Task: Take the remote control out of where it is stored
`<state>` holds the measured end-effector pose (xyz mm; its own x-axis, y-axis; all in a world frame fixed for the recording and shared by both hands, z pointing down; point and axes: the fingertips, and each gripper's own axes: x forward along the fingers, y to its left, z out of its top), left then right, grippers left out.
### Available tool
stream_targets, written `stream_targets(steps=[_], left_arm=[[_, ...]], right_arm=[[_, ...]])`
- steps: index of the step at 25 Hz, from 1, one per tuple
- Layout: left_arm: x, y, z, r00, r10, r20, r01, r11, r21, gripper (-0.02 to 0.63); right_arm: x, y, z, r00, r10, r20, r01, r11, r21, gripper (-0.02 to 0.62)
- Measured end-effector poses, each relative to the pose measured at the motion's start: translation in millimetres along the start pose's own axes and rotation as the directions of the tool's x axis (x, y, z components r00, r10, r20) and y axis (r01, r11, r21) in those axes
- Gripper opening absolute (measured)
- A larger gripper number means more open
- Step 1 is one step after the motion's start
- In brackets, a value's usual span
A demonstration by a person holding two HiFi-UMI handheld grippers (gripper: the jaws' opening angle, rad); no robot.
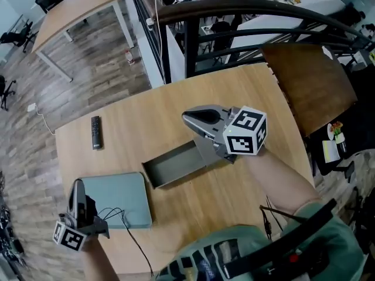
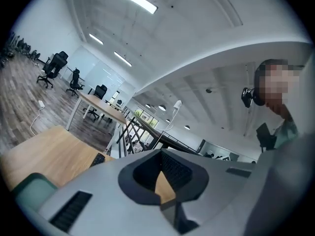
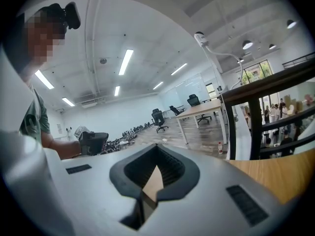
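Observation:
The black remote control [image 1: 95, 132] lies flat on the wooden table [image 1: 152, 116] near its far left edge, with nothing touching it. It also shows as a dark slab [image 2: 97, 159] in the left gripper view. My left gripper [image 1: 77, 184] is at the near left, over the corner of a grey-green box [image 1: 117, 196], its jaws shut with nothing between them [image 2: 161, 151]. My right gripper [image 1: 185, 117] hovers over the table's middle, just beyond an open grey drawer tray [image 1: 153, 178], and points left. Its jaws [image 3: 156, 147] meet at the tips and hold nothing.
The grey drawer tray looks empty inside. A thin black cable [image 1: 133, 239] runs from the grey-green box toward the near edge. A dark metal railing [image 1: 234, 16] and a brown chair [image 1: 310, 84] stand beyond the table's far right side.

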<state>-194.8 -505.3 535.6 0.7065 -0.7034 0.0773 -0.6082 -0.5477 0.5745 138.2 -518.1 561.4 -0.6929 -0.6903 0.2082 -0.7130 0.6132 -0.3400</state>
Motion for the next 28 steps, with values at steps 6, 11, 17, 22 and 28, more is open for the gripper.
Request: stream_targets(steps=[6, 11, 17, 22, 28], left_arm=[[-94, -27, 25, 0.999, -0.04, 0.015, 0.039, 0.997, 0.064, 0.005], [-165, -35, 55, 0.994, -0.089, 0.06, 0.084, 0.994, 0.075, 0.004], [-229, -42, 64, 0.989, -0.144, 0.025, 0.141, 0.986, 0.089, 0.005], [-260, -56, 47, 0.976, -0.216, 0.001, 0.216, 0.976, 0.008, 0.004], [-254, -103, 20, 0.941, -0.329, -0.076, 0.328, 0.944, -0.024, 0.005]], right_arm=[[2, 70, 9, 1.0, -0.012, -0.013, 0.012, 1.0, -0.017, 0.003], [-2, 135, 11, 0.999, -0.042, -0.016, 0.041, 0.999, -0.024, 0.003], [-14, 206, 17, 0.997, -0.072, -0.001, 0.072, 0.997, -0.008, 0.003], [-49, 242, 33, 0.993, -0.117, 0.022, 0.118, 0.993, -0.01, 0.003], [-118, 259, 48, 0.977, -0.202, 0.072, 0.203, 0.979, -0.002, 0.003]])
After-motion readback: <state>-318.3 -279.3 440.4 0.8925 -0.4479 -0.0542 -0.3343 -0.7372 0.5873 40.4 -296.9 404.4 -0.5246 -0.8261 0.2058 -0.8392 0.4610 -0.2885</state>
